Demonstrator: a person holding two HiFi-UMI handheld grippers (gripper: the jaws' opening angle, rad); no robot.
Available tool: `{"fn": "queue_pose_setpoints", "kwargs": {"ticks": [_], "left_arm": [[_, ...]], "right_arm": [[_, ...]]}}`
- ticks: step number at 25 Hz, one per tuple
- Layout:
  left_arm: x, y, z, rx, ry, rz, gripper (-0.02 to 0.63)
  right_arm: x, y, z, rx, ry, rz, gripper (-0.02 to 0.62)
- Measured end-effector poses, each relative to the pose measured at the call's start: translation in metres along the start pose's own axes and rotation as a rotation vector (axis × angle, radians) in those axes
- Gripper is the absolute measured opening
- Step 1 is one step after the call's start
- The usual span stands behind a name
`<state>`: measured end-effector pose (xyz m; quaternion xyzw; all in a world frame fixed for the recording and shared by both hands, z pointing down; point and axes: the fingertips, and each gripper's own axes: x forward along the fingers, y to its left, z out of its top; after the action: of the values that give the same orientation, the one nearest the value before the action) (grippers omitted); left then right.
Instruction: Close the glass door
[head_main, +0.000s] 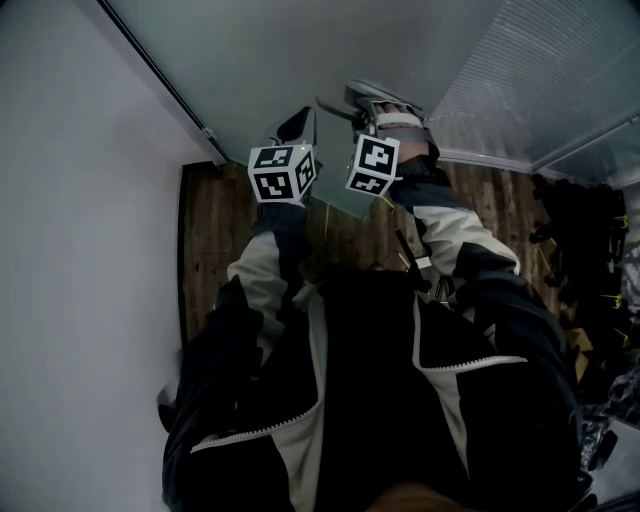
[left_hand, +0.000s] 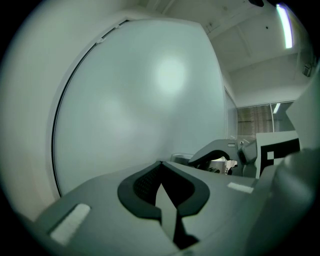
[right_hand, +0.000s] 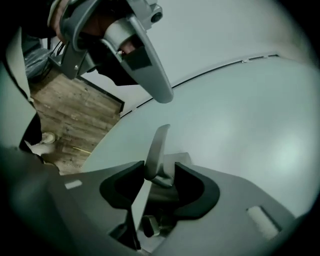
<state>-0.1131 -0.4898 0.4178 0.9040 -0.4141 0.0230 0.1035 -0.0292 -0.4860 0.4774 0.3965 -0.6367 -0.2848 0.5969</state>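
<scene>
Right gripper view shows the right claw (right_hand: 160, 174) apart around the door handle (right_hand: 158, 142), left claw (left_hand: 160, 172) together.

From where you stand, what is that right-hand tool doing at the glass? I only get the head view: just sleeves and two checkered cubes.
Observer: The right gripper view shows the right gripper with its fingers apart and a metal lever handle standing between them.
Operator: And the other one?
Observer: In the left gripper view the left gripper has its fingers together, nothing between them, facing the frosted glass door.
Operator: Anything above?
Observer: That view also catches a lit strip light on the ceiling, upper right.
</scene>
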Motion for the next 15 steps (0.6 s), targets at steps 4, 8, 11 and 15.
{"fn": "queue_pose_setpoints", "kwargs": {"ticks": [4,8,11,15], "left_arm": [[0.001,0.005,-0.002,-0.01,-0.008,-0.014,0.005],[0.003,0.003,-0.003,-0.008,-0.007,-0.034,0.005],[0.006,-0.003,-0.001,0.0,-0.005,-0.056,0.004],[0.01,-0.007,-0.001,0.008,-0.005,-0.081,0.005]], "right_arm": [[0.005,0.003,0.001,-0.04,0.02,-0.018,0.15],[0.006,0.004,-0.003,-0.046,0.032,-0.032,0.15],[0.008,-0.001,-0.007,-0.061,0.041,-0.037,0.151],[0.019,-0.007,-0.014,-0.091,0.058,-0.054,0.15]]}}
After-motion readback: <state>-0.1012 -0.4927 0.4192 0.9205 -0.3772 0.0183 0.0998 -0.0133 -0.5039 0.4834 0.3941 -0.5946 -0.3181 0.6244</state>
